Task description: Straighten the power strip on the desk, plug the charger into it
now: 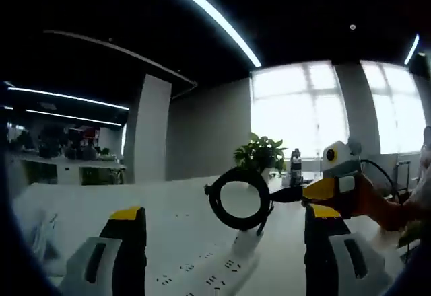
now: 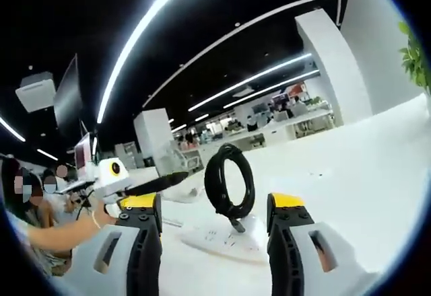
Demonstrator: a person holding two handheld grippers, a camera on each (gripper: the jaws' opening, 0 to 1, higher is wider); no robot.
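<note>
Lower centre of the left gripper view: the power strip (image 1: pixel 209 269) is cut off by the bottom edge, sockets blurred. Right gripper view: the coiled black cable (image 2: pixel 229 178) hides part of the power strip (image 2: pixel 222 237); whether a charger hangs there is unclear.

The power strip (image 1: pixel 222 269) and desk (image 1: pixel 87 205) are white, the coiled cable (image 1: pixel 239 198) black, the left gripper (image 1: pixel 225 242) grey with yellow-tipped black jaws, and the plant (image 1: pixel 259 153) green.
</note>
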